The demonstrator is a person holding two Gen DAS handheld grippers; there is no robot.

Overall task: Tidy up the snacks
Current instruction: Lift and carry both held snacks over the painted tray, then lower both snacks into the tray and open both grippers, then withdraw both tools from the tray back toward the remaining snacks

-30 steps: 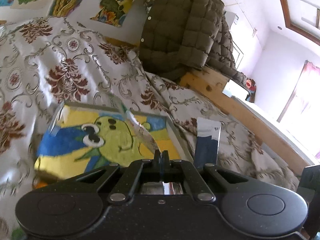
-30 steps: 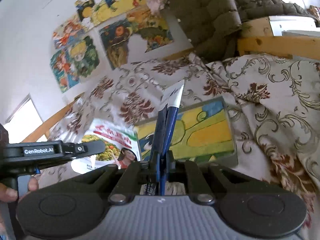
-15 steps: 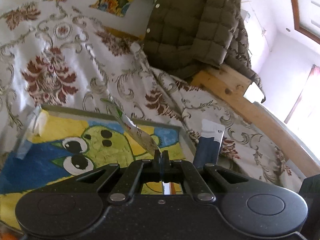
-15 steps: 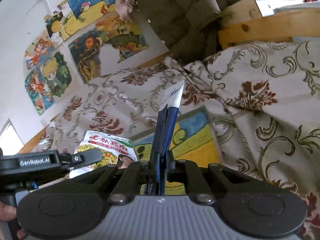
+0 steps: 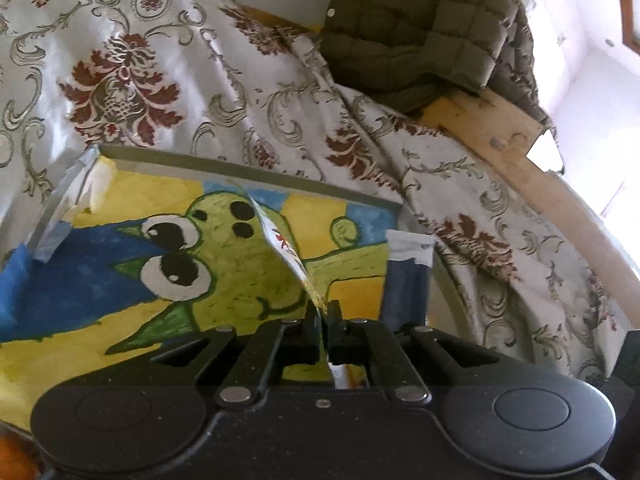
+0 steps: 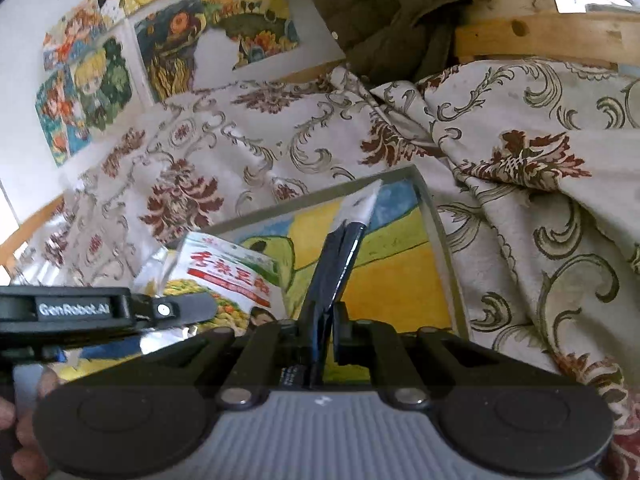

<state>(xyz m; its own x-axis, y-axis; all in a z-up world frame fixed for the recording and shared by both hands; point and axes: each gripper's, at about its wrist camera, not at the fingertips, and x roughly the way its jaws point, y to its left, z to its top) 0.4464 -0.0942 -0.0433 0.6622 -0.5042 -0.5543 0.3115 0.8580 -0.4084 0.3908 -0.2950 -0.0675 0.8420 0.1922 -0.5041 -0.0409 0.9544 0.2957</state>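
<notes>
A shallow tray (image 5: 240, 163) painted with a green cartoon creature on yellow and blue lies on the floral bedspread (image 5: 120, 72). My left gripper (image 5: 324, 313) is over it, and its jaws are opening with a slim gap at the thin edge of a white-and-green snack packet (image 5: 286, 246) between them. The right wrist view shows that packet (image 6: 228, 276) face-on, with red lettering. My right gripper (image 6: 322, 320) hangs over the tray's right part (image 6: 440, 240), jaws opening. A dark blue packet with a white top (image 6: 340, 256) stands between them, leaning on the left finger.
An olive quilted jacket (image 5: 420, 20) hangs over the wooden bed frame (image 5: 500, 140) behind the tray. Colourful paintings (image 6: 180, 48) lean on the wall at the back left. A hand (image 6: 24, 440) holds the left gripper's handle. Folds of bedspread rise right of the tray.
Both grippers have come down and forward over the painted tray, which now fills more of each view. A narrow gap has appeared between each pair of fingers beside its packet.
</notes>
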